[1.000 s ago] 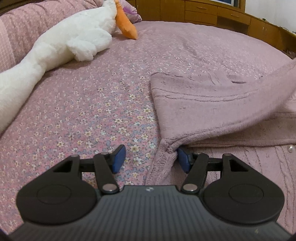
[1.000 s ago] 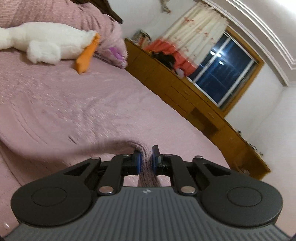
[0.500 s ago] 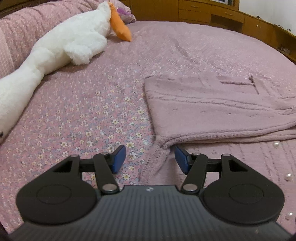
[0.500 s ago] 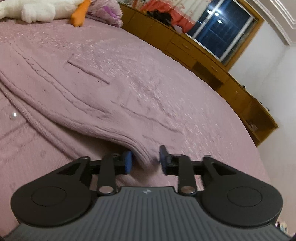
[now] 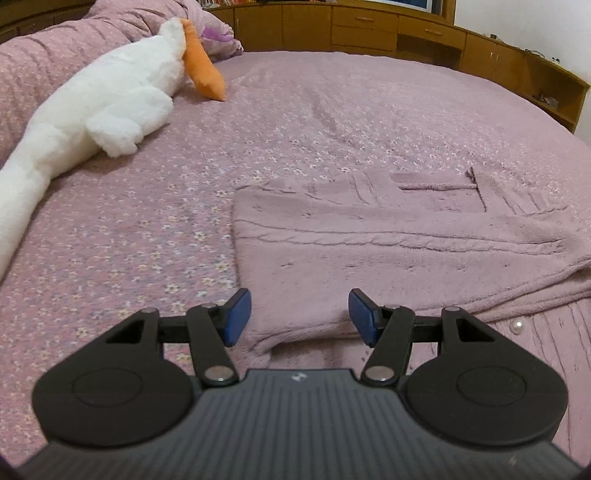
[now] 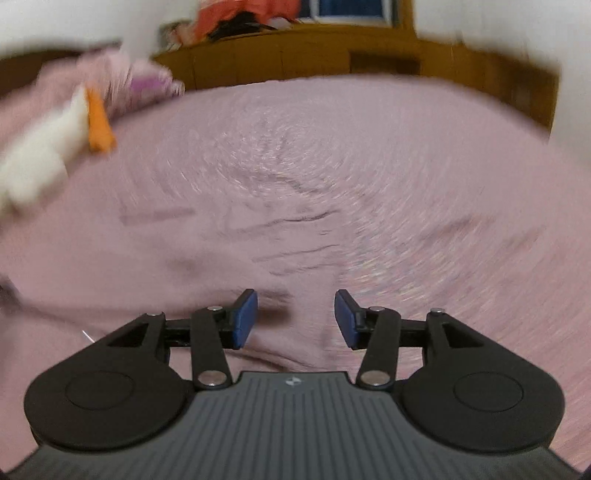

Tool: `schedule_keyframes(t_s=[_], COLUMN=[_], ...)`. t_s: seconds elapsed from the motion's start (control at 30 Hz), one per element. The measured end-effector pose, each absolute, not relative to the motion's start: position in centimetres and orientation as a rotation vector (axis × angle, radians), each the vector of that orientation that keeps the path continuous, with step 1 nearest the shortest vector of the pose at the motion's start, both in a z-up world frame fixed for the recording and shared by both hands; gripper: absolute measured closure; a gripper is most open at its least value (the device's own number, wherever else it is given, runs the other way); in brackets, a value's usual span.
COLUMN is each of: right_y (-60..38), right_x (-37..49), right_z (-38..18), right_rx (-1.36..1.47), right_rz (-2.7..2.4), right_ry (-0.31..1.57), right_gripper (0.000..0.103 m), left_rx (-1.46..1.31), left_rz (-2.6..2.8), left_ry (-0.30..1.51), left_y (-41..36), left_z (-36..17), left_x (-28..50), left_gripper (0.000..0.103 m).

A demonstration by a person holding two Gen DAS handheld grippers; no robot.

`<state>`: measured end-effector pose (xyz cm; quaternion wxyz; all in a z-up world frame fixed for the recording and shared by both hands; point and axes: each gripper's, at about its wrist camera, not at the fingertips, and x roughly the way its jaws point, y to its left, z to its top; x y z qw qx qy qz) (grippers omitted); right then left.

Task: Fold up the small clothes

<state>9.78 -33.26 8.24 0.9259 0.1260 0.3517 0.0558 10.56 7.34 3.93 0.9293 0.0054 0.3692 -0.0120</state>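
Note:
A pink knitted cardigan (image 5: 388, 254) with pearl buttons lies folded over on the flowered bedspread (image 5: 155, 236). My left gripper (image 5: 298, 317) is open and empty, just above the folded cardigan's near left corner. My right gripper (image 6: 294, 319) is open and empty, above the cardigan (image 6: 184, 266) on its right side. The right wrist view is blurred by motion.
A white plush goose (image 5: 92, 110) with an orange beak lies at the bed's far left, also in the right wrist view (image 6: 44, 147). A purple pillow (image 5: 218, 33) sits behind it. Wooden cabinets (image 5: 406, 33) line the far wall.
My right gripper laid the cardigan's top layer over the lower half, opened and let go. My left gripper opened wider and pulled back. Both are now clear of the cloth.

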Motion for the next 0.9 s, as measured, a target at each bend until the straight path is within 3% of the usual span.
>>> schedule_keyframes(t_s=[0.3,0.47,0.9], right_y=[-34.6,-34.8,-33.8], right_x=[13.2,14.6,17.9], right_z=[3.1,2.4,2.3], right_rx=[0.936,1.051,1.1], right_rz=[0.222,0.197,0.144], right_ry=[0.909,0.838,0.789], right_gripper=[0.044,0.035,0.029], left_rx=[0.016,0.022,0.03], left_rz=[-0.01,-0.011,-0.014], left_ry=[0.783,0.784,0.775], left_y=[7.2,7.2,7.3], left_z=[2.7,2.7,2.3], left_x=[11.4,11.6,11.6], left_gripper=[0.043,0.043,0.043])
